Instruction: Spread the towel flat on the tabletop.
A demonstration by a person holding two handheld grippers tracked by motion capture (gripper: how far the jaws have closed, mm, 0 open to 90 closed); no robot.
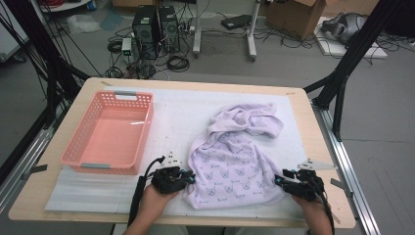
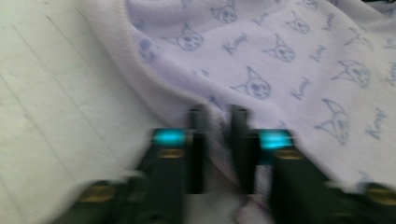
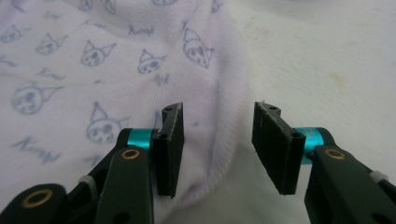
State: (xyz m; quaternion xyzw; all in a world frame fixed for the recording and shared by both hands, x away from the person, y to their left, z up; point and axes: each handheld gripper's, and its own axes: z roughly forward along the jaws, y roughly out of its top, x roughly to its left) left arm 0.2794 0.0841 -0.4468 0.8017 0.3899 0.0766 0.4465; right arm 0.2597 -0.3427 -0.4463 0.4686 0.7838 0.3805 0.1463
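Observation:
A lilac cloth (image 1: 230, 166) printed with small cat faces lies crumpled on the white mat (image 1: 181, 112), bunched up at its far end. My left gripper (image 1: 188, 177) sits at the cloth's near left corner. In the left gripper view the cloth (image 2: 280, 70) has its hem pinched between the left gripper's (image 2: 219, 116) nearly touching jaws. My right gripper (image 1: 278, 180) is at the near right corner. In the right gripper view its jaws stand apart, and the right gripper (image 3: 217, 121) has the cloth's (image 3: 93, 60) folded edge loose between them.
A pink plastic basket (image 1: 105, 169) stands empty on the left of the mat, just beyond my left hand. The wooden table (image 1: 318, 137) ends close to the right of my right hand. Computers and cables lie on the floor beyond.

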